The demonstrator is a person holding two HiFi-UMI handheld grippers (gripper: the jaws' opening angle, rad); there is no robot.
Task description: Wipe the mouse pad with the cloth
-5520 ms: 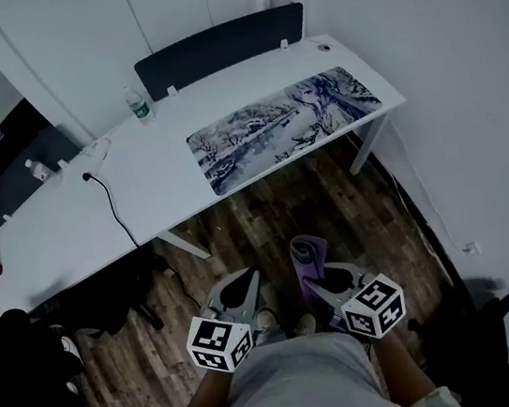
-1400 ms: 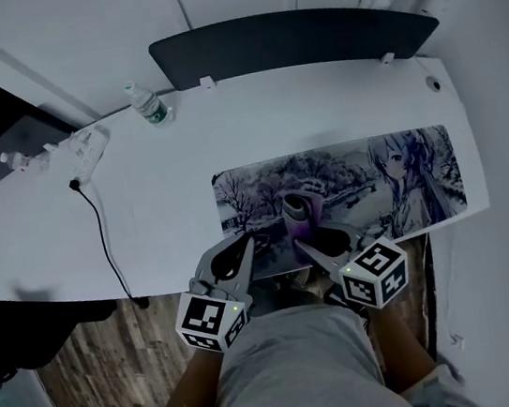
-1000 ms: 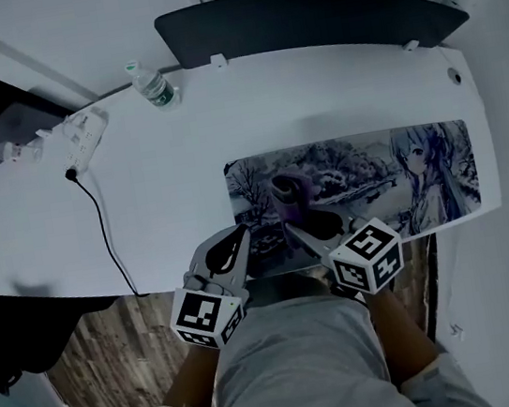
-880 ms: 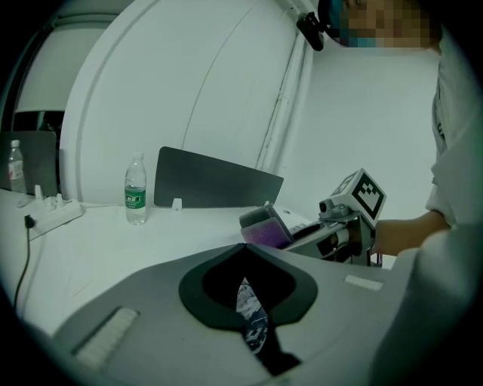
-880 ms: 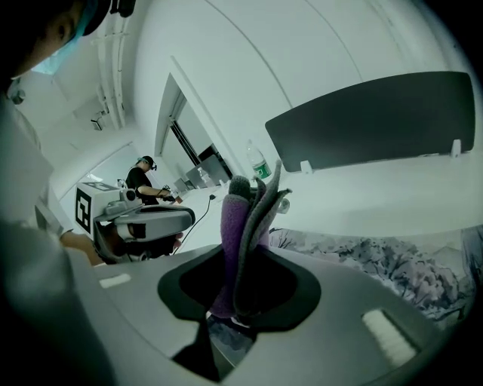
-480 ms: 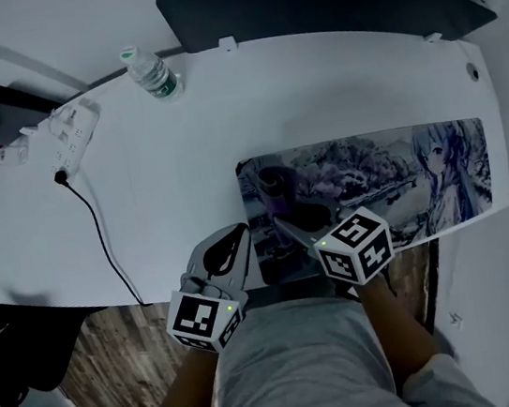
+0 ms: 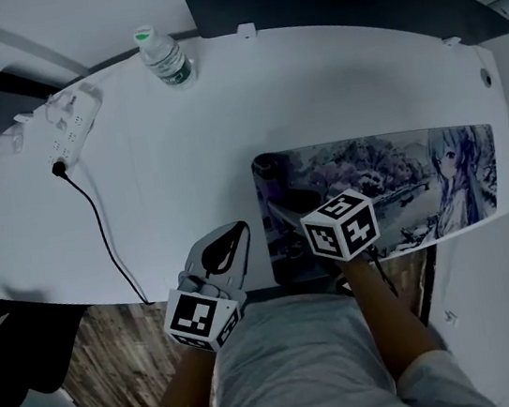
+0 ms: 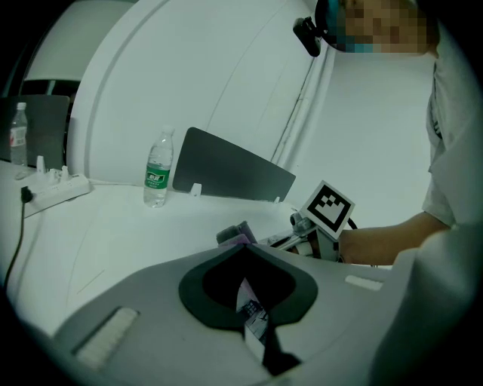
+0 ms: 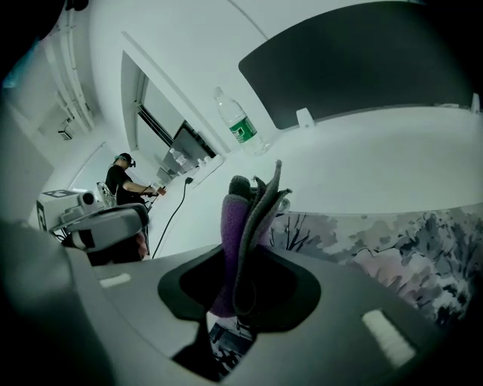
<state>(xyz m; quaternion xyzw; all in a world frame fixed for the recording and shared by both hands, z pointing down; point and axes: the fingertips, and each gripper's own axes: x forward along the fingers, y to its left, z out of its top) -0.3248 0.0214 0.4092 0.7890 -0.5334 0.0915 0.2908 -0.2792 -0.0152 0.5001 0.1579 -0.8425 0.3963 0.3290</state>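
Leftward since before, my right gripper has carried the cloth to the left end of the pad; its jaws clamp the folded cloth, which sticks out lengthwise ahead; the pad lies long-side left-right on the desk; my left gripper, closed and empty, hovers beside it.

We hold our left gripper low in the frame, left of centre, its jaws closed together with nothing between them. Our right gripper sits just to its right, angled toward the upper left, jaws clamped on the cloth. Our left forearm and right forearm run down toward the bottom edge.
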